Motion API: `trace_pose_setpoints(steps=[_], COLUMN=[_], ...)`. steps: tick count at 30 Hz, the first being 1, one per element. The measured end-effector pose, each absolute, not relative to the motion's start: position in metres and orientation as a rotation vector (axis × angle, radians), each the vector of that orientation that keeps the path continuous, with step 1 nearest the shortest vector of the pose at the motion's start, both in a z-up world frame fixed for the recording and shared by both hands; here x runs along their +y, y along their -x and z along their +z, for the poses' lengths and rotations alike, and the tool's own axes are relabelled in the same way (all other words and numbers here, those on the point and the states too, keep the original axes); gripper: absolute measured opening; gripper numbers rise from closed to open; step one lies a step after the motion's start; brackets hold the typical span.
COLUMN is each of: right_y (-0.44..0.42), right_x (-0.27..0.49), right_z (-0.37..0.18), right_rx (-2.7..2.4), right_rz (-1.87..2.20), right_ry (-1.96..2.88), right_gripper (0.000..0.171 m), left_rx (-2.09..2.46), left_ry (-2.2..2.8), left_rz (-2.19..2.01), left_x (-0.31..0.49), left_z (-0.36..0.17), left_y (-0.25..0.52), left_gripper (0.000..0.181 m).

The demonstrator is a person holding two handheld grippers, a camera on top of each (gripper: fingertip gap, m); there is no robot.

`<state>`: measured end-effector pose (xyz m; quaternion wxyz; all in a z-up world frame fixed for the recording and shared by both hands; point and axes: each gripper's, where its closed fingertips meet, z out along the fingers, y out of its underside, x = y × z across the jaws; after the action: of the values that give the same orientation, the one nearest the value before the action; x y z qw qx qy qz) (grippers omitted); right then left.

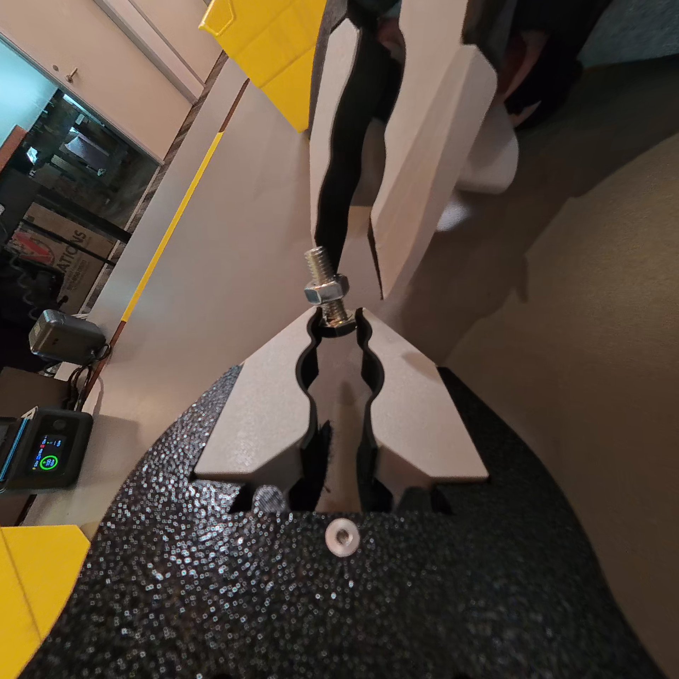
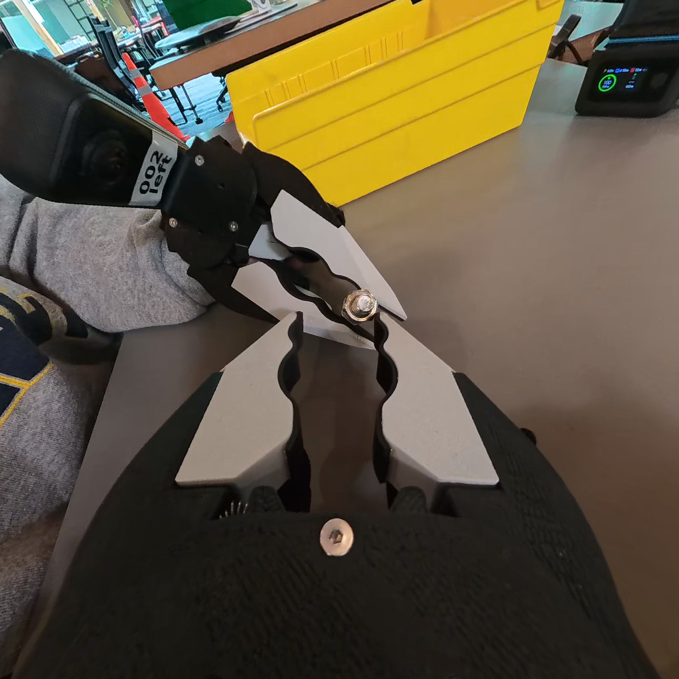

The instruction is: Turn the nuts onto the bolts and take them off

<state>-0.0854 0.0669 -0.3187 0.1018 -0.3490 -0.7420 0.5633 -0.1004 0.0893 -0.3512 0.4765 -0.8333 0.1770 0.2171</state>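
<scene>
My left gripper [image 1: 336, 316] is shut on the head of a silver bolt [image 1: 332, 312], whose threaded shank points forward. A silver hex nut [image 1: 326, 290] sits partway along the thread. My right gripper [image 2: 338, 322] is open and empty. Its right fingertip is just in front of the bolt's end [image 2: 364, 303] and the nut [image 2: 348, 306]. In the left wrist view the right gripper [image 1: 349, 266] comes in from above, its two grey fingers spread on either side of the bolt's tip. The left gripper's grey fingers [image 2: 330, 253] show in the right wrist view, above the grey table [image 2: 514, 294].
A yellow bin [image 2: 385, 121] stands behind the grippers, and it also shows in the left wrist view [image 1: 279, 55]. A second yellow bin [image 1: 36, 588] is near the left gripper. A black device with a lit screen [image 2: 624, 84] stands at the back right. A grey sleeve [image 2: 92, 257] is at the left. The grippers are tip to tip, or close to it.
</scene>
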Motion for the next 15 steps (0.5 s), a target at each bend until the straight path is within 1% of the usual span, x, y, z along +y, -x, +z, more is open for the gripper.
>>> trace_pose_setpoints(steps=[15], right_y=[0.085], right_x=[0.0668], right_z=[-0.3189], right_rx=[-2.192], right_rz=[1.668], right_ry=[1.032], right_gripper=[0.037], left_rx=[0.432], left_ry=[2.041], left_rz=[0.531], left_x=[0.086], left_z=[-0.3527], left_y=[0.1019], left_gripper=[0.016])
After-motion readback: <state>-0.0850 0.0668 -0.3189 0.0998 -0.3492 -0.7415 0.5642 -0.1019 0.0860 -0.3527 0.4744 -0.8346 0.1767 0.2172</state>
